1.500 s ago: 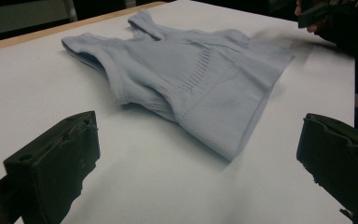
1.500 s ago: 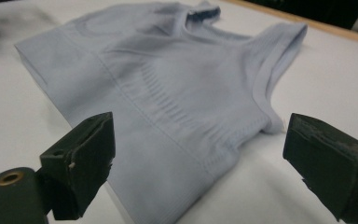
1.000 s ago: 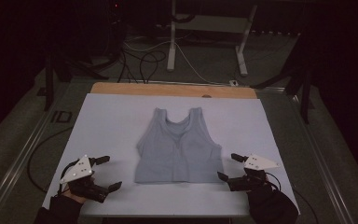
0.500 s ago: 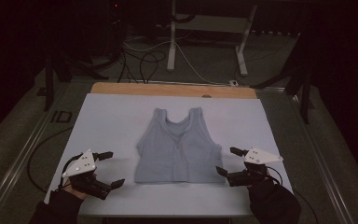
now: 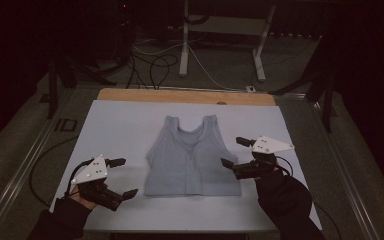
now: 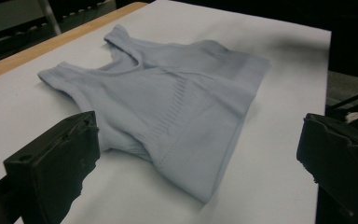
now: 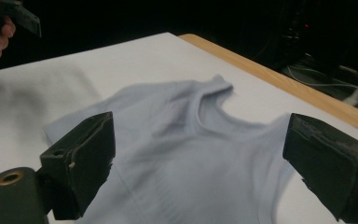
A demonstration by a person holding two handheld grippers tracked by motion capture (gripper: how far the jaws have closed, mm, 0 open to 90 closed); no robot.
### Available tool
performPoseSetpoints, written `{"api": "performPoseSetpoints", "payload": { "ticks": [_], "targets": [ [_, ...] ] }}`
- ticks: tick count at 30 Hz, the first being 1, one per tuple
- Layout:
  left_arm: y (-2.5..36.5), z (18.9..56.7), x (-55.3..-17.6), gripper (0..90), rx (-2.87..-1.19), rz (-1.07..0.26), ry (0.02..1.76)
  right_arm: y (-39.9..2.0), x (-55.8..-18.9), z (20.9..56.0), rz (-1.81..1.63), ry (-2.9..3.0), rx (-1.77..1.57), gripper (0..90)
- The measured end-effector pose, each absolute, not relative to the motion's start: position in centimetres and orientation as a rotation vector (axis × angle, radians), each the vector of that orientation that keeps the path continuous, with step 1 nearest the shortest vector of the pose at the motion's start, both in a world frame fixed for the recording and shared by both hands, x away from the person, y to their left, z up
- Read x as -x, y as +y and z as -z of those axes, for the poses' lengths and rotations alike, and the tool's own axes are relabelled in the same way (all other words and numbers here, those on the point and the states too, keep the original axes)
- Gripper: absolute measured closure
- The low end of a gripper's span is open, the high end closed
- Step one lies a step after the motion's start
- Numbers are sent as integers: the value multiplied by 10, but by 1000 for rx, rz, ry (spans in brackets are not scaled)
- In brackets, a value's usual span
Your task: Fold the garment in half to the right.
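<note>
Two claws flank a pale grey tank top (image 5: 191, 157) lying flat at the middle of the white tabletop (image 5: 130, 120).

Shoulder straps point toward the far wooden edge (image 5: 185, 95), the hem toward the person. Left claw (image 5: 121, 177) hovers near the lower left corner of the garment, apart from it, jaws spread wide and holding nothing. Right claw (image 5: 234, 152) sits at the garment's right side, just over its edge, jaws likewise released; in the right gripper view the fabric spreads between and beyond them. No cloth is pinched by either.
</note>
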State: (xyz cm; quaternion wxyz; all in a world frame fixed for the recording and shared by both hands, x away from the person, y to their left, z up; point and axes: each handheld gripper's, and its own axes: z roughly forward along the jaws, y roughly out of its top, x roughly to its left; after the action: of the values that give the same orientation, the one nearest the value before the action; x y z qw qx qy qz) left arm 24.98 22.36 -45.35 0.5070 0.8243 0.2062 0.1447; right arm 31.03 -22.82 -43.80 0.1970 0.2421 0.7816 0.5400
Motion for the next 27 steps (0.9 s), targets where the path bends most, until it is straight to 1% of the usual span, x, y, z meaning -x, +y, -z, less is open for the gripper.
{"api": "performPoseSetpoints", "payload": {
  "ticks": [10, 19, 27],
  "targets": [
    [217, 445, -249, 4, -1992, -365, 526, -197, -339, 426, -1526, 2212, -651, 91],
    [206, 446, -250, 4, -2003, -376, 563, -165, -364, 413, -1534, 2238, -596, 91],
    [197, 449, -248, 4, -2018, -402, 612, -137, -383, 409, -1524, 2274, -555, 91]
  ]
}}
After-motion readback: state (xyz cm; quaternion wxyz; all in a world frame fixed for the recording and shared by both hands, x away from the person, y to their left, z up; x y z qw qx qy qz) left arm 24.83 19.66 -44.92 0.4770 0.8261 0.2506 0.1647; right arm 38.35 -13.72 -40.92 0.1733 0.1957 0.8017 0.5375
